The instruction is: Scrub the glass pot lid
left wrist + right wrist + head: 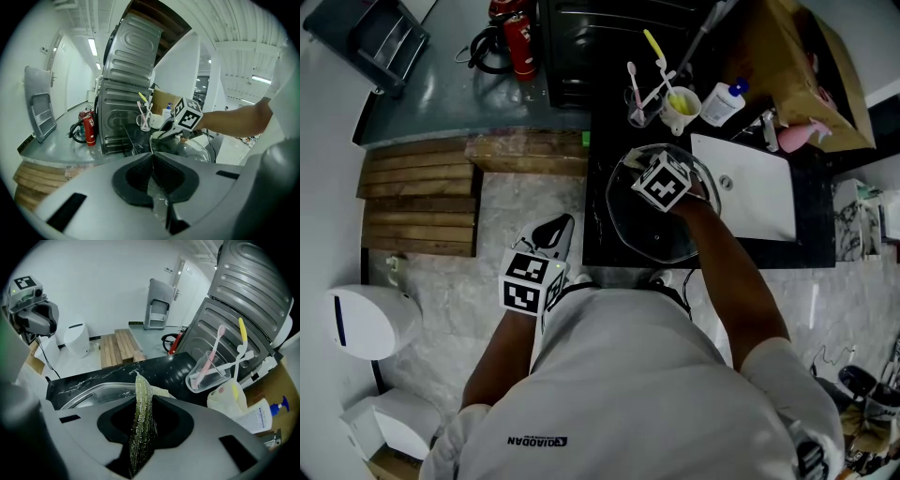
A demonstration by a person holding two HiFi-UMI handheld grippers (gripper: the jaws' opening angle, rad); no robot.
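Looks like the scrubbing step itself, begun or just about to bite. Flat on the black counter (602,234), close to its near edge and just left of the white sink (759,202): the glass pot lid (661,236). Poised over the lid's far-left part, jaws pinched tight on a wet, green-yellow scrub pad (140,385) with its free end sticking out past the tips: the right gripper (143,404). Hard to tell contact with the glass from a hover just above it. Down at the person's left side, well apart from the counter and over the floor: the left gripper (152,157), jaws drawn together with nothing made out between them, so lending the lid no support. Farther back, near the lid's far rim: a cup of toothbrushes (206,371). For the next move, judging from this alone: press the pad onto the glass and sweep across the dome toward the near right, with moderate pressure for fear of sliding an unheld lid over a slick counter. Worth considering too: bringing the left gripper up to steady the near rim before bearing down harder.
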